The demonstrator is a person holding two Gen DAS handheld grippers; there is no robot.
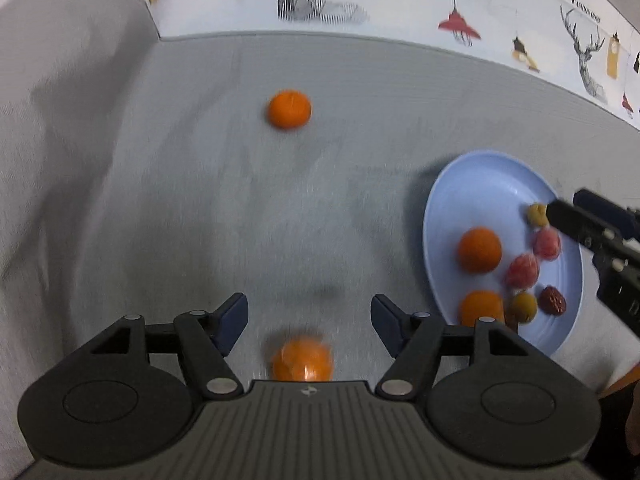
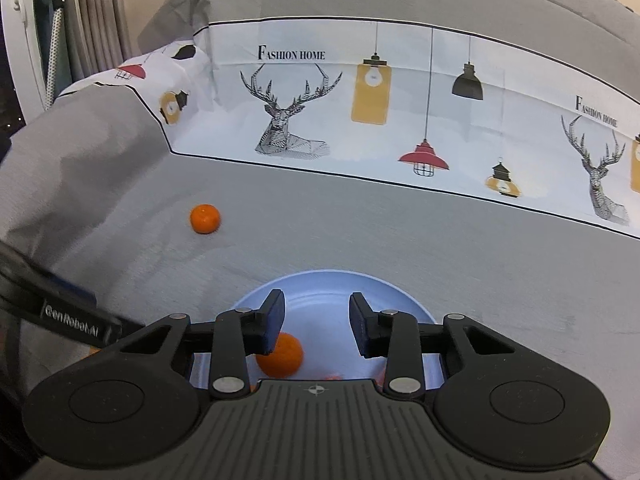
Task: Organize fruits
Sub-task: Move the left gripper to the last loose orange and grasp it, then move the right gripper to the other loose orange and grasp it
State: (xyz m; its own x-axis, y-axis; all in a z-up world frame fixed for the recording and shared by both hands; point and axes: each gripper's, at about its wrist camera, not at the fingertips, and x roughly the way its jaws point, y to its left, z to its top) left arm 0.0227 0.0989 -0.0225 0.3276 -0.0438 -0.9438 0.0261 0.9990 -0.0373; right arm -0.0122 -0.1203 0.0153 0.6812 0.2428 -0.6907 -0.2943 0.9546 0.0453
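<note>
From the left wrist we see our left gripper (image 1: 310, 326) with jaws released and wide, a blurred tangerine (image 1: 303, 359) lying on the grey cloth (image 1: 180, 200) between them, unpinched; we judge it the next pick. Another tangerine (image 1: 289, 109) sits well apart, and the blue plate (image 1: 472, 188) gathers the sorted fruit

From the right wrist, our right gripper (image 2: 317, 322) hovers over that plate (image 2: 320, 280), jaws parted, grasping nothing
</note>
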